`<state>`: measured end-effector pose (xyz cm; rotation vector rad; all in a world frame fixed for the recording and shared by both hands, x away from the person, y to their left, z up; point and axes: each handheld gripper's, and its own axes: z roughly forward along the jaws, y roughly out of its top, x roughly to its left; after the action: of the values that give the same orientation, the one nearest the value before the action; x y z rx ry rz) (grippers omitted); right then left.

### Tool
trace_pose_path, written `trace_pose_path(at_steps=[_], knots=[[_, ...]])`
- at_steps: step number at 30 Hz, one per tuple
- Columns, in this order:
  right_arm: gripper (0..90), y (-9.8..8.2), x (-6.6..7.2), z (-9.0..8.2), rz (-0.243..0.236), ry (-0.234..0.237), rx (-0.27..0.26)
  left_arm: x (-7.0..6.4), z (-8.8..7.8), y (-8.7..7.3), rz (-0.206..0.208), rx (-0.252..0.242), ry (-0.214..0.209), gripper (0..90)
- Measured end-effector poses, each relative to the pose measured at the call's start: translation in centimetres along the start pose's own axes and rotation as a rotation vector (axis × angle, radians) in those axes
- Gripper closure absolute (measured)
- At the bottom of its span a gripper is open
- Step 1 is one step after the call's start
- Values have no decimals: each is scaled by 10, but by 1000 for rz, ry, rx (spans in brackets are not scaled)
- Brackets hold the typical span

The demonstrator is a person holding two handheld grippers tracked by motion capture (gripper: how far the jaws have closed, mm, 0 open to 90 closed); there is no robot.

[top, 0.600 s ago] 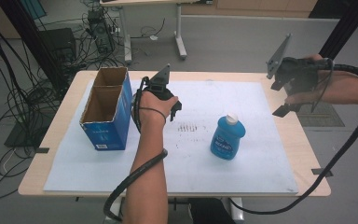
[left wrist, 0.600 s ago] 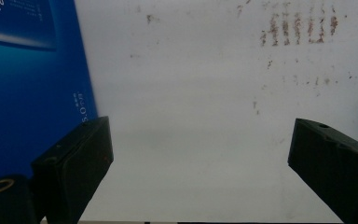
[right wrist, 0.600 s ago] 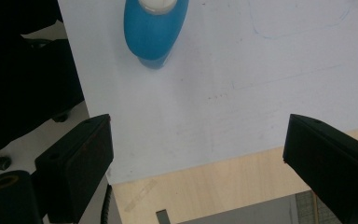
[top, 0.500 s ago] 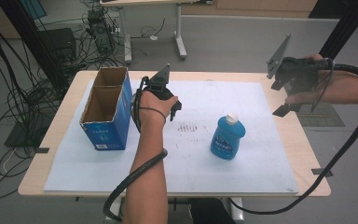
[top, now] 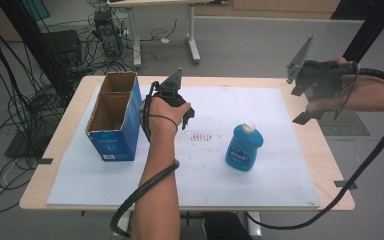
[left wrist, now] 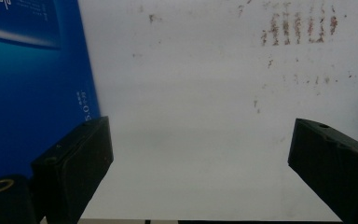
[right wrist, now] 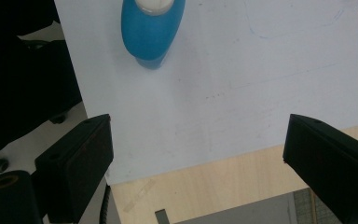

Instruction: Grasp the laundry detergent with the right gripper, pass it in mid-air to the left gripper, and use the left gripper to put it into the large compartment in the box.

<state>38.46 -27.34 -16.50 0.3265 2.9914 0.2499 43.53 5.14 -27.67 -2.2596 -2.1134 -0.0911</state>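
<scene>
1. The blue bottle (top: 244, 148) stands upright on the white sheet (top: 260, 180) that covers most of the wooden table (top: 330, 150), right of the sheet's middle.
2. In the high view its body is a flattened, rounded shape, bright blue, with a white cap on a short neck and a label with pale lettering on the front face; the words are too small to read.
3. In the right gripper view the bottle (right wrist: 152, 28) is seen from above as a blue oval with the round white cap at the top edge of the picture, a small shadow beneath it on the sheet.
4. The left gripper (top: 180, 107) hovers over the sheet just right of the blue cardboard box (top: 112, 120), whose two open-topped compartments show bare brown insides. Its jaws stand wide apart with nothing between them.
5. Faint reddish-brown marks (top: 200, 136) lie on the sheet between the left gripper and the bottle.
6. The right gripper (top: 310, 95) is held above the table's right edge, well apart from the bottle, its jaws also spread wide and holding nothing.
</scene>
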Motion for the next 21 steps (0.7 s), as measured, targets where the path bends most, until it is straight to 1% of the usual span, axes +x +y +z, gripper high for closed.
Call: trace_pose_path(at_steps=[8,9,11,13,21], knots=[[82,-4,4,-2,10,-9,-5,-1,-1,-2,-2,-5,0,69],[82,-5,5,-3,17,-9,-5,-1,-1,-2,-2,-5,1,69],[82,-6,6,-2,15,-10,-7,-1,-1,-2,-3,-8,-1,69],[82,-7,8,-2,18,-10,3,-2,-2,-2,3,-6,-1,69],[82,-13,15,-2,37,-12,-1,-3,-3,-4,8,-9,-1,69]])
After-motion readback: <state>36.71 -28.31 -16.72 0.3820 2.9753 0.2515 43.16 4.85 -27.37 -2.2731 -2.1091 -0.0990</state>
